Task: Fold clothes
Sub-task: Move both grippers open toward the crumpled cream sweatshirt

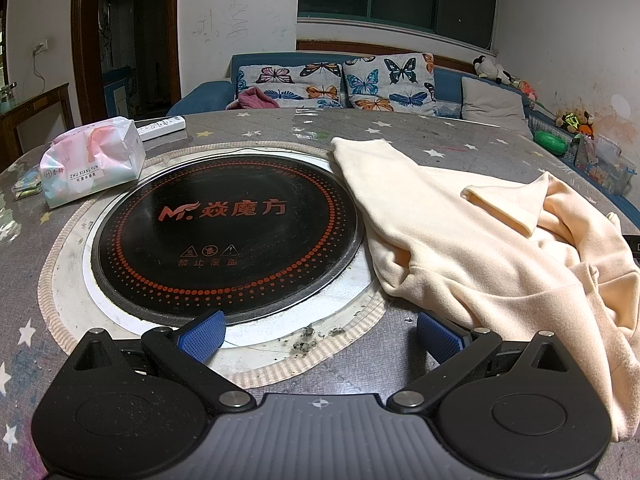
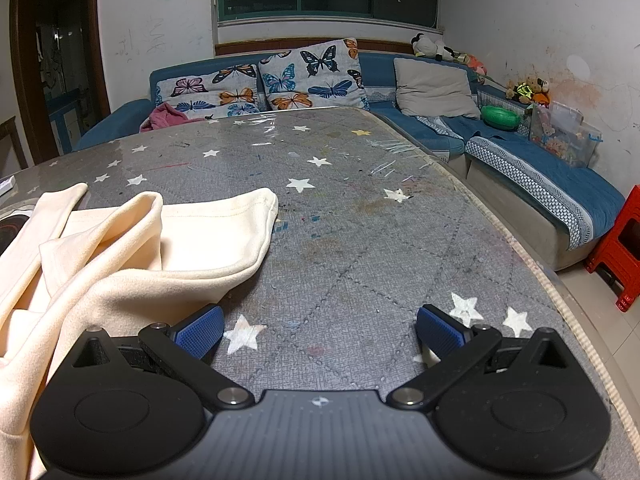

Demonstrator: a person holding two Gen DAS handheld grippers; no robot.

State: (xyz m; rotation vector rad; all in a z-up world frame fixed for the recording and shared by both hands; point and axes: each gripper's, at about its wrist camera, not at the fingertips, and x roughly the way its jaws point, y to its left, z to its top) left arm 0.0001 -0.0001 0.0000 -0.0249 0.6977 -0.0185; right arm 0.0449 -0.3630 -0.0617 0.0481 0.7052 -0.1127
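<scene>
A cream garment [image 1: 472,248] lies crumpled on the grey star-patterned table [image 1: 400,132], to the right of the round black cooktop [image 1: 224,236]. In the right wrist view the same garment [image 2: 120,256] lies at the left, one sleeve end pointing right. My left gripper [image 1: 320,338] is open and empty, low over the table's near edge, with the garment beside its right finger. My right gripper [image 2: 320,332] is open and empty over bare table [image 2: 360,240], the garment touching its left side.
A tissue pack [image 1: 92,160] and a white power strip [image 1: 162,126] lie at the table's far left. A blue sofa with butterfly cushions [image 2: 280,80] stands behind the table. A red stool [image 2: 620,248] stands on the floor at right.
</scene>
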